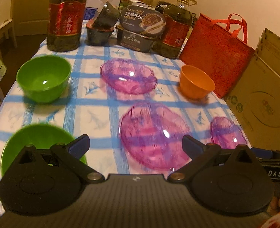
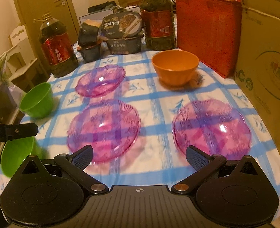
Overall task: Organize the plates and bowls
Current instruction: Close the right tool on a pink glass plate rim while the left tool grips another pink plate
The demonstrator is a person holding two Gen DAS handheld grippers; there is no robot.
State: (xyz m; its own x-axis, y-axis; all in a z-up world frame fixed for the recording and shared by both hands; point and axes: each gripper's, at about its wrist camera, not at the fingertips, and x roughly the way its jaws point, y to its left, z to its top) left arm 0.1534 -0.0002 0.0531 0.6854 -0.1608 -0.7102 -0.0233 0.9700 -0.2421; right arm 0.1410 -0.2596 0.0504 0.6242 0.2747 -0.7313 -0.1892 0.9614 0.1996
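Both grippers, left gripper (image 1: 135, 146) and right gripper (image 2: 139, 156), jaws apart, empty. Suggest pinching near pink plate (image 2: 103, 130) by rim, stacking onto neighbour.

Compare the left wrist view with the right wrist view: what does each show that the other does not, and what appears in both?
Only the left wrist view shows the left gripper, open and empty. Only the right wrist view shows the right gripper, also open and empty, and a door behind the table. Both show three pink plates, for example the far pink plate, the orange bowl, two green bowls, such as the far green bowl, and the red bag.
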